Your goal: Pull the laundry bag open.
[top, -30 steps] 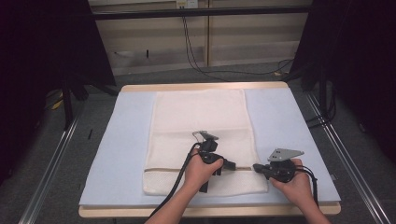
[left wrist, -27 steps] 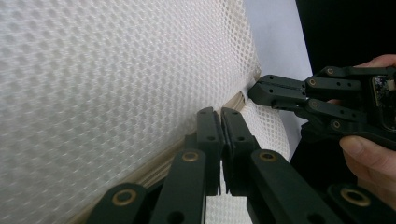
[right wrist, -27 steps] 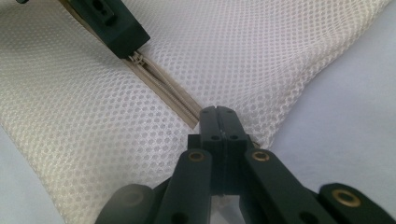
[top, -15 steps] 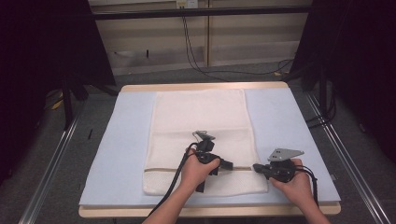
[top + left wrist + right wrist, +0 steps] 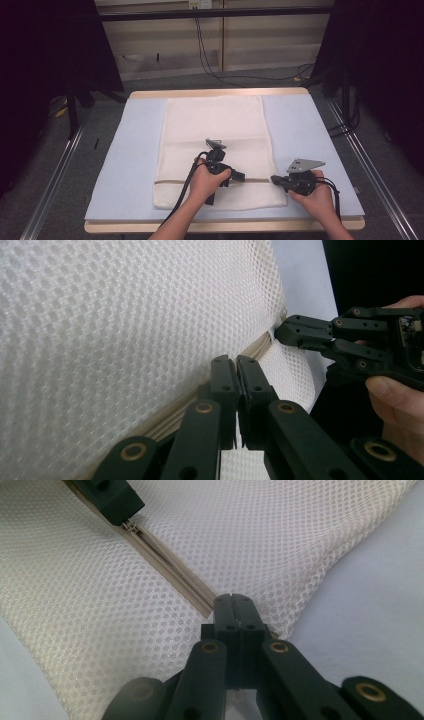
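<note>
- The white mesh bag (image 5: 215, 145) lies flat on the blue mat in the middle of the desk (image 5: 320, 125), its long axis running from the near edge toward the far edge.
- Its beige zipper (image 5: 175, 181) crosses the bag near the near edge, parallel to that edge, so its line runs straight from one tool to the other.
- The right tool (image 5: 274, 179) sits at the bag's right edge, at the zipper's end; in the right gripper view its jaws are pressed together on the end of the zipper tape (image 5: 192, 587), pinning that corner.
- The left tool (image 5: 242, 176) lies on the zipper line just left of the right one, pointing toward it; its jaws look closed at the zipper's slider (image 5: 131, 526), though the grip itself is hidden.
- In my judgement the next move turns on that axis: the left tool is the one on the slider, and the free run lies toward the desk's left edge, away from the anchored right end.
</note>
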Tool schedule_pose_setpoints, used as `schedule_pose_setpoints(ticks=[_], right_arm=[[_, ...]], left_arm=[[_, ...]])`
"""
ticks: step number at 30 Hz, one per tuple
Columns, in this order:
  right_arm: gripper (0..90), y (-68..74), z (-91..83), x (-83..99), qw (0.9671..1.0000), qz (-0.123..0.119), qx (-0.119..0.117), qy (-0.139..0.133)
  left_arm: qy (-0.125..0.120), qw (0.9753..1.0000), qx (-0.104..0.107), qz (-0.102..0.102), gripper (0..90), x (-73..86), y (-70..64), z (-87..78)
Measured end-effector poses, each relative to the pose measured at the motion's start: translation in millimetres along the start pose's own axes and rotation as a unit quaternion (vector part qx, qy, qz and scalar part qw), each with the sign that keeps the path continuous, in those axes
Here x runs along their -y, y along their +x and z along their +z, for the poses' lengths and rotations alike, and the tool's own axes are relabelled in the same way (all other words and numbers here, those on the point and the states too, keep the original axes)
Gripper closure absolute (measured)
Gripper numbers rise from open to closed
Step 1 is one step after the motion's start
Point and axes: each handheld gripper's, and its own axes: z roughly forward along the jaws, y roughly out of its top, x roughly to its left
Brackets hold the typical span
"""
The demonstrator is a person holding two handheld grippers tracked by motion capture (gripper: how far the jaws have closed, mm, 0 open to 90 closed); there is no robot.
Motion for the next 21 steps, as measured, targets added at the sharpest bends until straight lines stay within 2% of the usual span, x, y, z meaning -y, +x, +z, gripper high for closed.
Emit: schedule_pose_setpoints(ticks=[10,21], right_arm=[[90.0,-0.4,-0.1,0.0,1.0,0.001,-0.002,0.0],[90.0,0.1,0.1,0.0,1.0,-0.001,0.0,0.0]], left_arm=[[0.001,1.0,0.003,-0.007,87.4,-0.1,5.1,-6.0],[0.002,0.9999,-0.011,-0.003,87.4,1.1,10.9,-17.3]])
